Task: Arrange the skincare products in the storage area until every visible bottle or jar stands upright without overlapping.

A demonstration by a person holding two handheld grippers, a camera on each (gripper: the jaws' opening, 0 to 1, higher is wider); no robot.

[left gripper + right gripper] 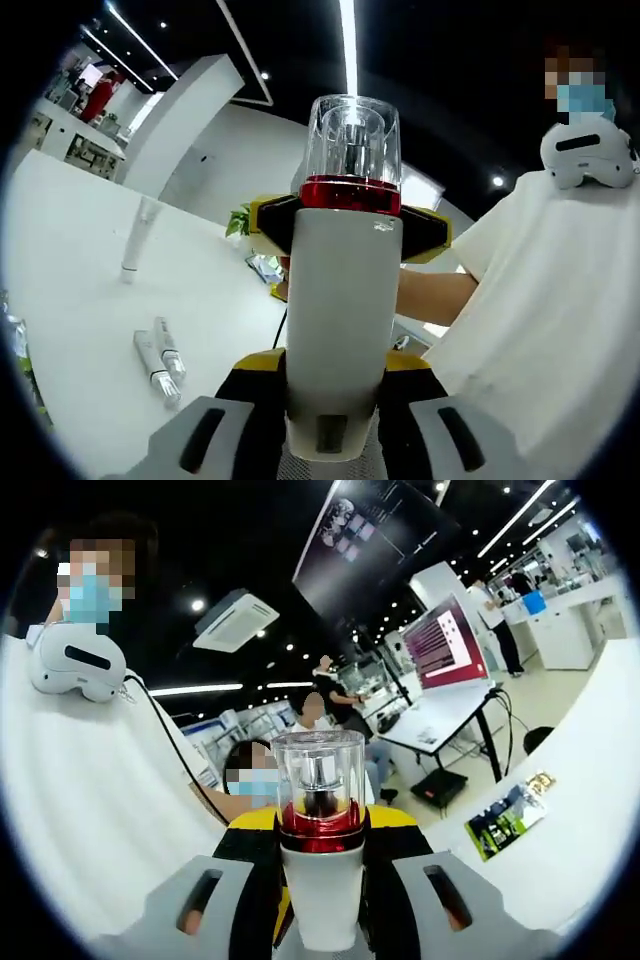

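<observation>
A: What is the biggest thing in sight?

B: The white surface, seen in the left gripper view running off toward its far edge. In the right gripper view a white surface curves along the right side, with a small printed card lying flat on it.

A: And the person?

B: A person in a white shirt stands close to both grippers, with a white headset hanging at the chest.

A: Where is the skincare bottle?

B: A white pump bottle with a red collar and a clear cap is lifted off the surface. In the left gripper view the left gripper pinches its lower end between its jaws, so the bottle points away from the camera. The right gripper shows further up the same bottle, its yellow and black jaws clasping the body just under the red collar.

A: The right gripper view agrees?

B: Yes. There the right gripper's own jaws are pressed against the white body, the red collar and clear cap rising above them.

A: Anything else on the surface?

B: Toward its far edge a slim white tube stands upright. Nearer, two small tubes lie flat, side by side and touching.
</observation>
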